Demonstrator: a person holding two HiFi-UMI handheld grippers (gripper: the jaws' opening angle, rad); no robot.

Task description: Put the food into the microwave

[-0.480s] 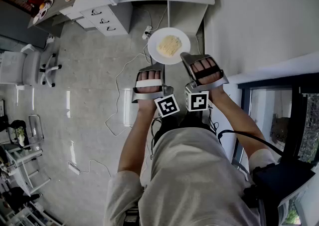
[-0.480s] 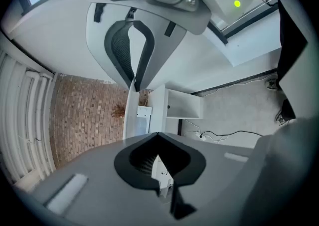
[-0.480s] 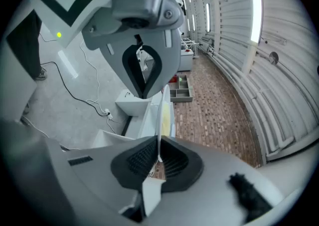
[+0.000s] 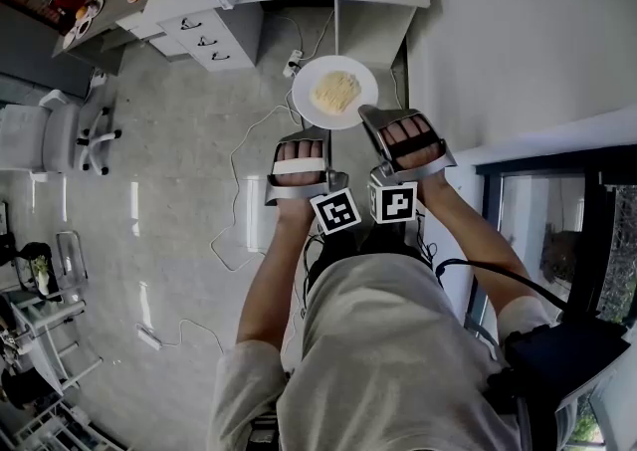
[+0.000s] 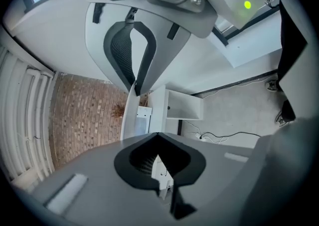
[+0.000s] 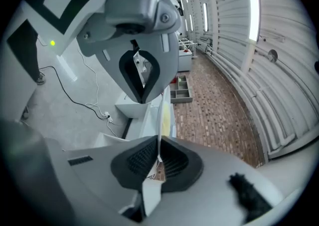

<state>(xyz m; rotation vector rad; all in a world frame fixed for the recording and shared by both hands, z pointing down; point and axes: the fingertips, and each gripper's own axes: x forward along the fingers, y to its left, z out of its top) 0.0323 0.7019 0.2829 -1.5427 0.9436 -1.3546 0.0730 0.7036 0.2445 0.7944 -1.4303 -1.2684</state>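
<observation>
Concrete floor (image 4: 179,190) below: left hand-held gripper (image 4: 305,135) and right hand-held gripper (image 4: 370,115) clamp the plate (image 4: 305,93) ahead by its rim; uneven tilt could spill the food (image 4: 336,91).

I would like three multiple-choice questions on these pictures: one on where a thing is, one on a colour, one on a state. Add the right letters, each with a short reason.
1. Where is the plate?
A. On a desk
B. Held in the air over the floor
C. On a chair

2. What colour is the food on it?
A. Yellow
B. Green
C. Red

3. How is the right claw?
A. Wide open and empty
B. Shut on the plate's rim
C. Out of view

Answers: 1 B, the head view shows only floor under it. 2 A, it is a pale yellow heap. 3 B, the right gripper view shows it pinching the rim.
</observation>
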